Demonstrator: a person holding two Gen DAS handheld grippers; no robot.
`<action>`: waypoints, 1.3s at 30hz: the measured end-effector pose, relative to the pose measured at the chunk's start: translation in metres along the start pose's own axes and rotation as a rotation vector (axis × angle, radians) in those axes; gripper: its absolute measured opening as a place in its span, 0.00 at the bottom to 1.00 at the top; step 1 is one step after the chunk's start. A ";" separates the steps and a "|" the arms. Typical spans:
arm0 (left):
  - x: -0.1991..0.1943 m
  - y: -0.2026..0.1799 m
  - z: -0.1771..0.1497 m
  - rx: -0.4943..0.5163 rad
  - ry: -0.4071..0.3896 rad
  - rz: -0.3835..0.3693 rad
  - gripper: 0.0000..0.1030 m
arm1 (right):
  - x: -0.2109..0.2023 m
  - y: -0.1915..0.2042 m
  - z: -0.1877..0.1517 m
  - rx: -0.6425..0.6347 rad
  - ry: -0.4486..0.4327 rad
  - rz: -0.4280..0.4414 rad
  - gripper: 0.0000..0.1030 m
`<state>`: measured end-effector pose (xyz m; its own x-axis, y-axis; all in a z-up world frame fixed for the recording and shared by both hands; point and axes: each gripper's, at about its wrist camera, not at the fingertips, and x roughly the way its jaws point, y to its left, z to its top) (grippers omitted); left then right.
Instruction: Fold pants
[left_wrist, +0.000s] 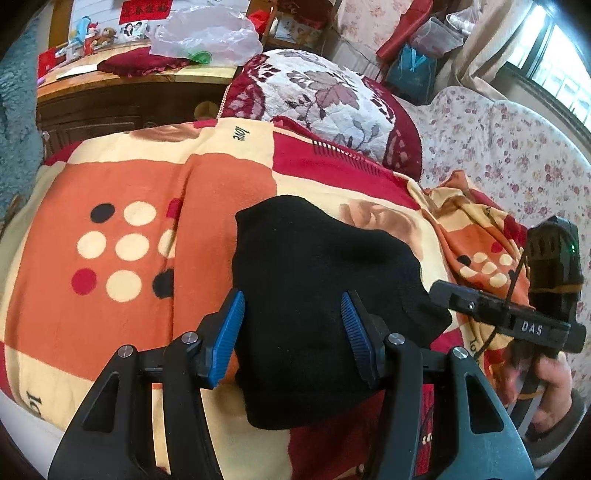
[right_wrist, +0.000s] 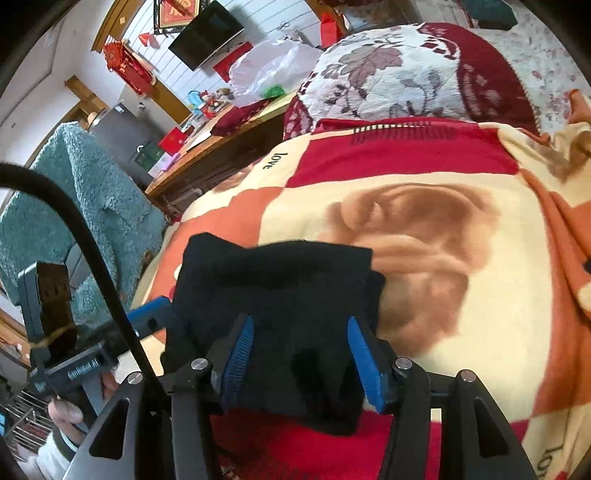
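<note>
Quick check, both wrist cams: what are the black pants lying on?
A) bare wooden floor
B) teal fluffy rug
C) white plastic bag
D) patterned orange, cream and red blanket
D: the black pants lie bunched on the patterned blanket, its cream and red patches showing around them.

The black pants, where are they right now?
The black pants lie bunched on the patterned blanket, between the open jaws of both grippers in each wrist view, in front of the floral cushion.
</note>
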<state>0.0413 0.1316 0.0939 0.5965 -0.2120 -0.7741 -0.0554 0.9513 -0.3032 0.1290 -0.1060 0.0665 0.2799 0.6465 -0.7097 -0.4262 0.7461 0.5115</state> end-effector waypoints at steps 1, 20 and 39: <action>-0.001 -0.002 0.000 0.001 0.001 0.002 0.52 | -0.001 0.001 -0.002 -0.001 0.003 -0.002 0.50; 0.016 -0.003 0.032 -0.020 -0.011 0.024 0.52 | 0.005 0.008 0.012 -0.004 -0.009 -0.024 0.63; 0.051 0.022 0.045 -0.120 0.019 0.003 0.56 | 0.023 -0.001 0.005 -0.025 0.019 -0.002 0.63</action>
<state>0.1069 0.1518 0.0729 0.5812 -0.2143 -0.7851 -0.1531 0.9187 -0.3642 0.1400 -0.0912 0.0521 0.2645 0.6416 -0.7200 -0.4468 0.7432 0.4981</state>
